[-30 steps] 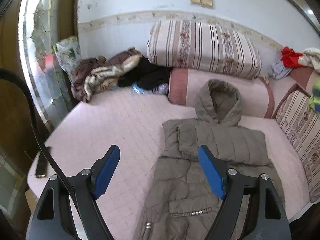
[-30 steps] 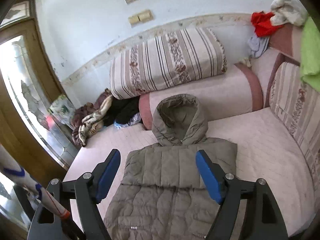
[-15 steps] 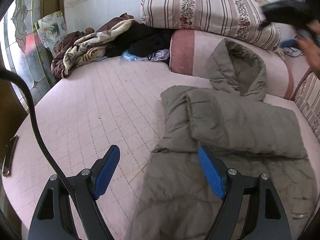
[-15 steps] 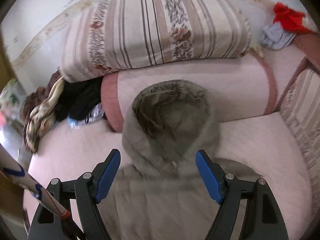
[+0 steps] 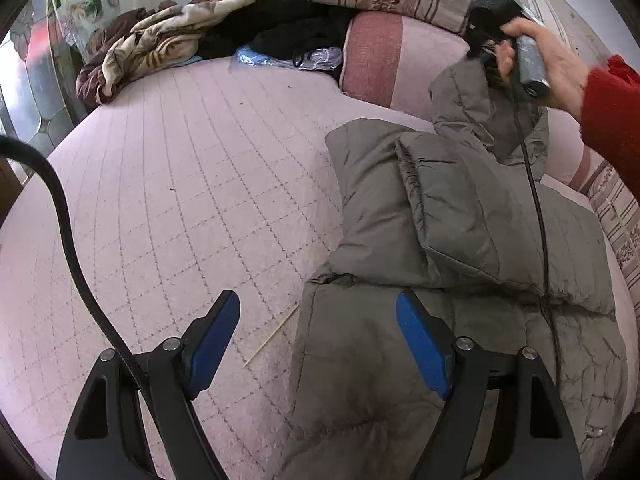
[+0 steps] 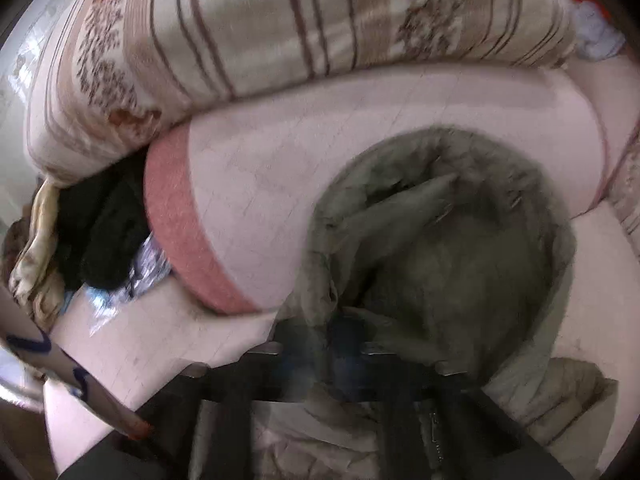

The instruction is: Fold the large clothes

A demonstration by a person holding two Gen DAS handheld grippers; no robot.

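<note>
The right gripper [image 6: 344, 354], spread wide a moment ago, has reached the hood [image 6: 440, 248] and now looks pinched on its edge, though blurred, while the left gripper [image 5: 318, 344] hovers spread over the coat [image 5: 460, 240] on the bed [image 5: 180, 180], so folding the hood down seems next.

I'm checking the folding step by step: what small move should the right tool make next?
Probably lift the hood and bring it down over the coat body. The right tool looks shut on the hood's rim, the sleeves already lie folded across the chest, and the left tool hangs open above the coat.
</note>
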